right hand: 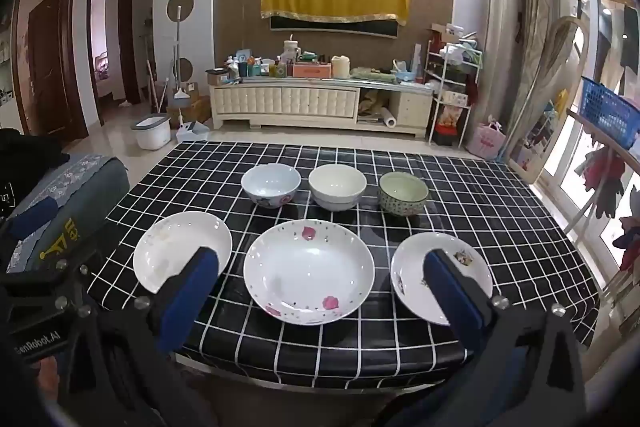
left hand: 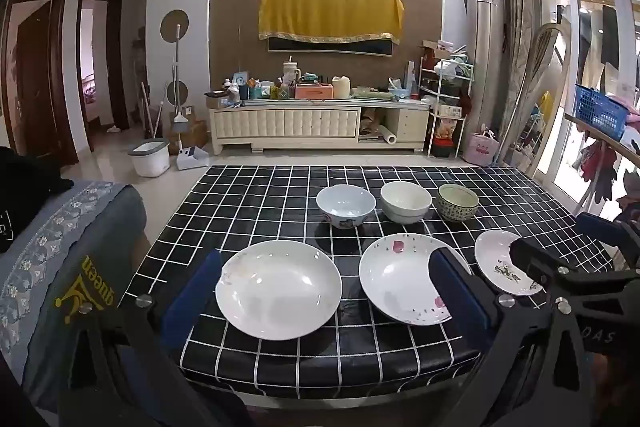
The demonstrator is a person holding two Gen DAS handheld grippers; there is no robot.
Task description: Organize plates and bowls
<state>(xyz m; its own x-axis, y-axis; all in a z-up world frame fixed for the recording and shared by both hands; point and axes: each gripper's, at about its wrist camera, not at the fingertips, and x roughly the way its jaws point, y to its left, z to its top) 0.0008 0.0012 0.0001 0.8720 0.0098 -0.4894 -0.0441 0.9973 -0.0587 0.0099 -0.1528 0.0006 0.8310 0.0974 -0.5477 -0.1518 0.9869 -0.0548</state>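
Low in the frame, the left gripper (left hand: 324,291) and right gripper (right hand: 320,283) gape wide, holding nothing. Three plates line the checked table's (right hand: 480,195) near edge: plain plate (left hand: 279,290), pink-flowered plate (right hand: 309,270), small plate (right hand: 441,277); three bowls (right hand: 337,186) sit behind. Glazed rims may slip from the pads and chip.

I read "queen", upside down in yellow, on the grey cover (left hand: 86,279); "GenRobot.AI" on the left gripper (right hand: 34,343) body.

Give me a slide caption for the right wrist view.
Open right gripper hovering above three plates and three bowls on checkered table.
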